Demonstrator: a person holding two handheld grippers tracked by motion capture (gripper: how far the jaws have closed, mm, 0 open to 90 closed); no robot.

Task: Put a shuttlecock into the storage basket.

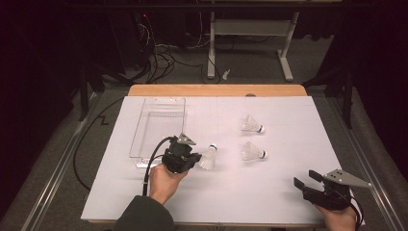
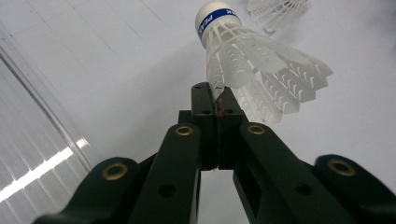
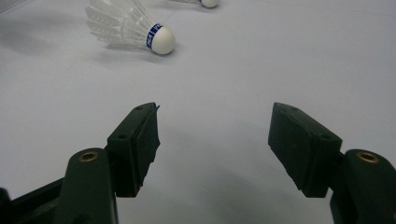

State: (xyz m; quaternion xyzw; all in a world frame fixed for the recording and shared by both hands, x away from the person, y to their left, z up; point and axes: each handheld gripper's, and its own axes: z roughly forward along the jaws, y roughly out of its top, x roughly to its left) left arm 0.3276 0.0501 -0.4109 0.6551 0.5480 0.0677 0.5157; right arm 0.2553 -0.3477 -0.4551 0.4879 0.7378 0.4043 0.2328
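- Pinching one feather edge, my left gripper (image 2: 217, 100) holds the shuttlecock (image 2: 243, 65) just right of the clear tray (image 1: 159, 126).
- I'd keep it clenched, lift gently, carry it over the tray.
- My right gripper (image 3: 215, 140) sits released, well right of the tray.

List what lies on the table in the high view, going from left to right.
Clear plastic tray → left gripper → held shuttlecock → two loose shuttlecocks, stacked near and far → right gripper.
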